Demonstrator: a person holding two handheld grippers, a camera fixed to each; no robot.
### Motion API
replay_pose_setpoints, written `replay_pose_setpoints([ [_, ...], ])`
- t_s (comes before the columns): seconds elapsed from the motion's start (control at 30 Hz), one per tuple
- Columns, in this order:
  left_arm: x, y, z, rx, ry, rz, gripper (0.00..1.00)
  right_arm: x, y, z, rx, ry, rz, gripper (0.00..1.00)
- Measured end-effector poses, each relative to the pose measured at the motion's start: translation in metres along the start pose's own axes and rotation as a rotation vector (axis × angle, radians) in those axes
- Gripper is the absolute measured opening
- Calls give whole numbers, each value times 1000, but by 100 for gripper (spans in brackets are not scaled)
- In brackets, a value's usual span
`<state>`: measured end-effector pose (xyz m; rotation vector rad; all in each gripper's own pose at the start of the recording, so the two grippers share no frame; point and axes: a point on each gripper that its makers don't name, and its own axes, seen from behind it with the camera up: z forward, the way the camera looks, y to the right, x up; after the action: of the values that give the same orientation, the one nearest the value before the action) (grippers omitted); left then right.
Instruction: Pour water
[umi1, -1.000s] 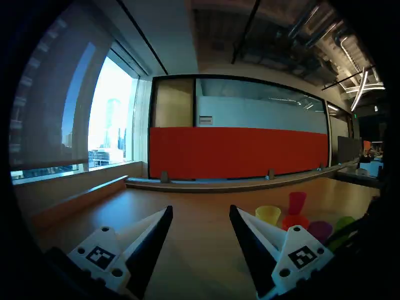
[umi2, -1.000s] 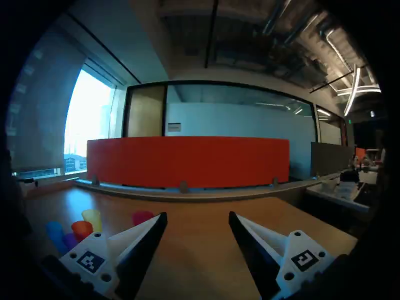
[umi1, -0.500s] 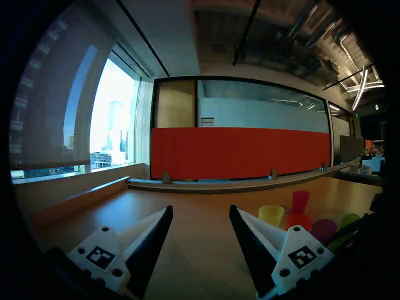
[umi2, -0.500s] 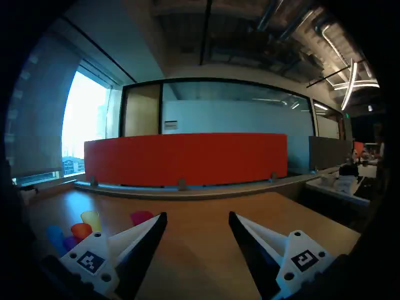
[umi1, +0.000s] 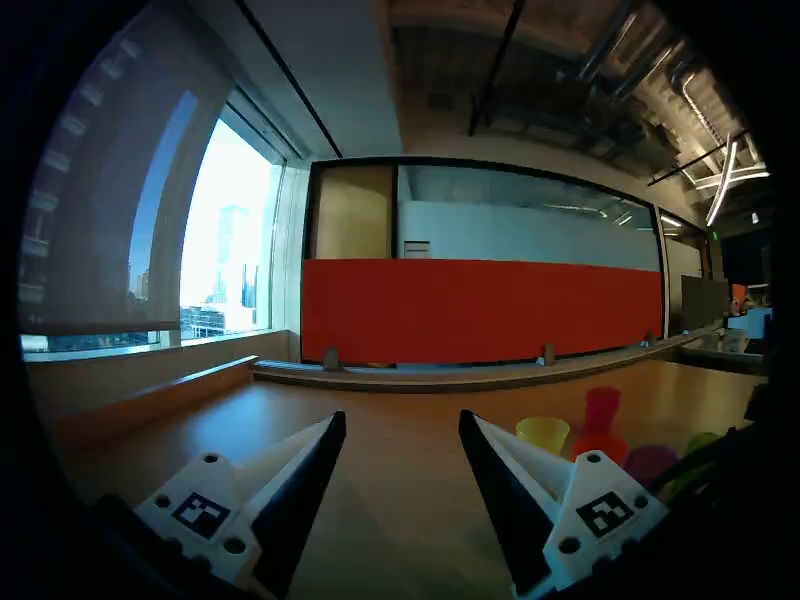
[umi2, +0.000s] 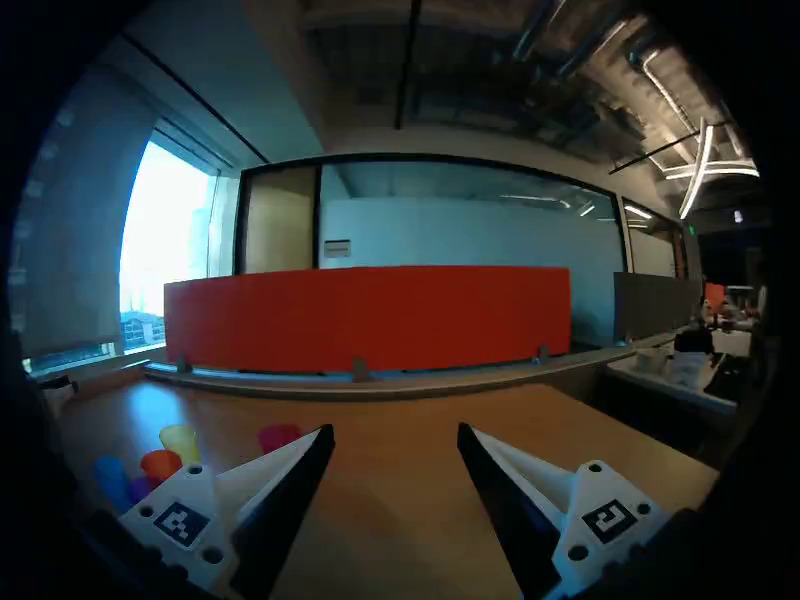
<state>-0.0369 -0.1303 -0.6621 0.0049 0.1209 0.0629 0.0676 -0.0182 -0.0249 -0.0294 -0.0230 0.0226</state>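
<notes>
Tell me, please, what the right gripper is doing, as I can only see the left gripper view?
Observer: The right gripper is open and holds nothing; bare wooden table shows between its fingers.
Operator: Thank you. Are any cups close to it?
Observer: A group of cups stands at the far left of its view, apart from the fingers, with a blue cup at the outer end.
Operator: And what lies on its other side?
Observer: A separate desk stands beyond the table's right edge, with a few pale items on it that are too small to identify.
</notes>
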Motion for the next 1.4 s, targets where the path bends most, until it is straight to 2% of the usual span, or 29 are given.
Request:
replay_pose_setpoints([
  [0.27,-6,3,4,15,-2,-4,83,-1,4,-1,-9,-8,-4,96],
  [0.47,-16,11,4,5,-17,-22,83,-1,6,-2,-13,-9,0,95],
  [0.67,-27,16,5,1,-33,-16,83,-2,6,-3,-12,-7,3,96],
  [0.97,-34,14,8,5,-48,-24,83,-2,6,-1,-11,-8,2,95],
  [1.27,-38,21,12,0,-55,12,83,0,3,-2,-5,-5,4,96],
  [1.4,-38,22,13,0,-56,12,83,0,2,-2,-3,-5,3,95],
])
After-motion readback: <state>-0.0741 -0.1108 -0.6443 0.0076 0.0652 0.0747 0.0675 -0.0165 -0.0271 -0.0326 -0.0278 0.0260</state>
